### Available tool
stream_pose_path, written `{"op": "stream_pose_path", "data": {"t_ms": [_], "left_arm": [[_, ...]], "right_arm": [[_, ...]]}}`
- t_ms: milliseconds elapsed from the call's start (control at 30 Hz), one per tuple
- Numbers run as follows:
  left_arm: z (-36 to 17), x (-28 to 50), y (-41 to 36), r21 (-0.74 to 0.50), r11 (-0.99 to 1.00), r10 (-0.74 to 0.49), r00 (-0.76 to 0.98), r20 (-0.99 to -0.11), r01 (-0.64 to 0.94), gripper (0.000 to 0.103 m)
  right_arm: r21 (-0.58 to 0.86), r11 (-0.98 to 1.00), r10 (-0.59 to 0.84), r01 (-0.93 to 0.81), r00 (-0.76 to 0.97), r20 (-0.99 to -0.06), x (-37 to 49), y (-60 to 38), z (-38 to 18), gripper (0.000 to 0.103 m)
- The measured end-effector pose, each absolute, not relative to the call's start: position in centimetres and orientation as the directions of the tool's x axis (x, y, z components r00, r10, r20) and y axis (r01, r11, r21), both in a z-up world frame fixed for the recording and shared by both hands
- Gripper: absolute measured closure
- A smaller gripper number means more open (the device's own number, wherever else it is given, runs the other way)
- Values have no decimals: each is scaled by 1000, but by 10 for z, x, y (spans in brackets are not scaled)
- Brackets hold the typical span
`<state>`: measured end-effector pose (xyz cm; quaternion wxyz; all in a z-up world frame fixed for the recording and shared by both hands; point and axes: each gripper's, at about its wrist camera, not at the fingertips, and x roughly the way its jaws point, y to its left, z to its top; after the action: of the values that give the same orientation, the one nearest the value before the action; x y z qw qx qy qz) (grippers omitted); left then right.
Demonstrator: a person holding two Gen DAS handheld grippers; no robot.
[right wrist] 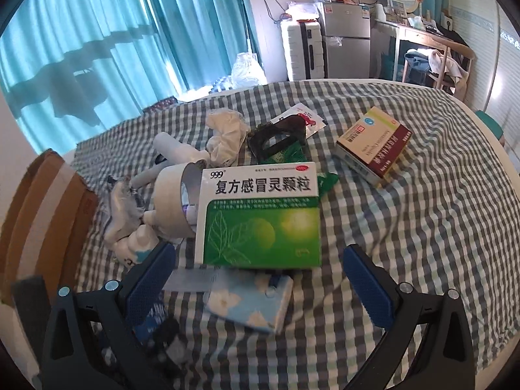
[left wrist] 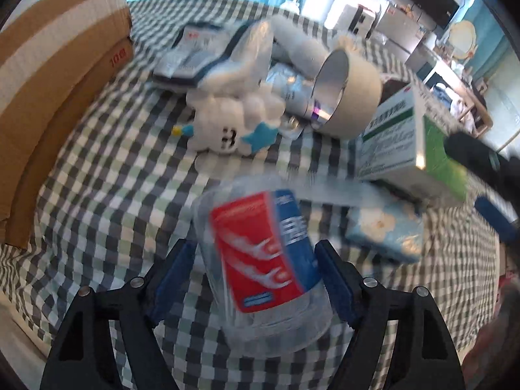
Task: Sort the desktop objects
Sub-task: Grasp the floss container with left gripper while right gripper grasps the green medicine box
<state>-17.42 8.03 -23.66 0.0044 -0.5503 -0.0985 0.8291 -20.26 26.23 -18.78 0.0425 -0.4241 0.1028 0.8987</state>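
We find the left gripper (left wrist: 255, 271) spread around a clear bottle (left wrist: 260, 256) with a red and blue label; the pads flank it, and contact cannot be confirmed through blur. The bottle sits in front of the green box (right wrist: 260, 214), near the tissue pack (right wrist: 250, 305). The right gripper (right wrist: 256, 282) hangs spread over that pack, holding nothing. We judge the bottle pick in hand; next, closing squarely on the label.

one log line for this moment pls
left gripper: around plastic bottle, contact unclear | right gripper: open, above tissue pack | green medicine box: on checkered cloth
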Motion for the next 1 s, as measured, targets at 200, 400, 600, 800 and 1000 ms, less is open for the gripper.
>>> {"op": "stream_pose_path", "data": {"t_ms": [200, 400, 600, 800, 1000], "left_arm": [[-252, -174, 81, -135, -986, 90, -379, -921, 95, 24], [-244, -179, 77, -142, -988, 109, -385, -916, 59, 40], [-234, -175, 70, -157, -986, 120, -397, -910, 62, 40], [-210, -164, 59, -156, -986, 112, -441, -890, 65, 40], [-182, -151, 48, -174, -983, 120, -506, -854, 60, 40]], "right_arm": [[109, -973, 32, -205, -585, -810, -226, 251, -204, 0], [81, -974, 44, -210, -528, -848, -235, 249, -228, 5], [144, -972, -16, -187, -559, -829, -219, 259, -222, 10], [145, -975, -16, -169, -597, -802, -189, 259, -195, 10], [166, -976, -36, -141, -648, -760, -152, 256, -157, 10]]}}
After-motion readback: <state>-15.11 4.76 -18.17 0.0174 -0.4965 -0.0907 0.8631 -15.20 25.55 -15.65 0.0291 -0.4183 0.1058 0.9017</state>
